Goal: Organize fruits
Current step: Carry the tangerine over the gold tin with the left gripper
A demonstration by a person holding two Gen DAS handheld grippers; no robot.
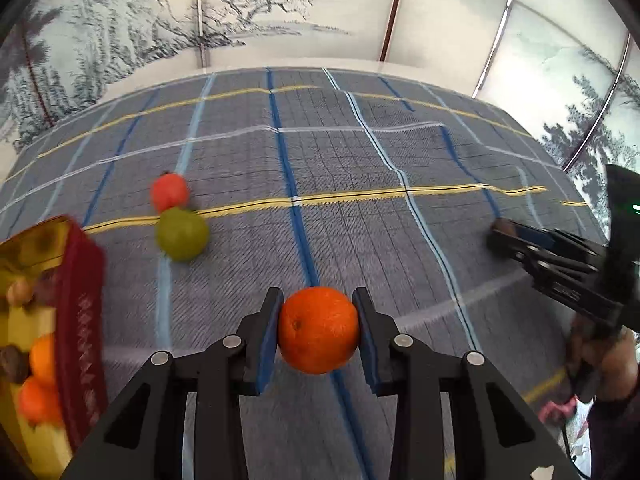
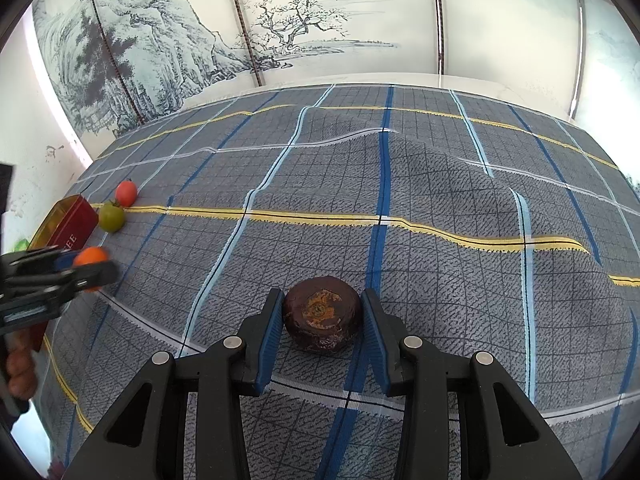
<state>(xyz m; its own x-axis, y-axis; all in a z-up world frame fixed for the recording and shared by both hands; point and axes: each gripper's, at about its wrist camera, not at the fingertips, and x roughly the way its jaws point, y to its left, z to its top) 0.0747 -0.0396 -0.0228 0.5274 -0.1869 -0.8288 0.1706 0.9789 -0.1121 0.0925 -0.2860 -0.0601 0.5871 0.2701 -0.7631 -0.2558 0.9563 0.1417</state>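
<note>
Ink-wash landscape panels (image 2: 224,36) of mountains and bare trees form the far wall behind the work surface. Below them spreads a grey plaid cloth (image 2: 440,208) crossed by blue, pale blue, white and yellow stripes; it lies rumpled, with a raised fold running across its far middle.

At the left edge of the cloth sits a red box (image 1: 82,320) with a gold lining and pale lettering along its side. In the left wrist view it holds several fruits: at least two orange ones near the camera and some small brownish ones, all blurred.

Just beyond the box, on the cloth, a green fruit (image 1: 182,233) lies beside a smaller red fruit (image 1: 169,191) that is a little farther away; the two appear to touch.

The left gripper (image 1: 318,330) points down at the cloth to the right of the box, and its blue pads are pressed against both sides of an orange (image 1: 318,328), pinching it. From the right wrist view the orange sits near the box's near corner; whether it is lifted off the cloth cannot be told.

Well apart to the right, the right gripper (image 2: 322,316) points down with its jaws drawn in on a dark brown round fruit (image 2: 322,314), which rests on the cloth beside a blue stripe. Both pads meet the fruit's sides. A hand (image 1: 600,364) grasps this gripper's handle at the right edge of the left wrist view.
</note>
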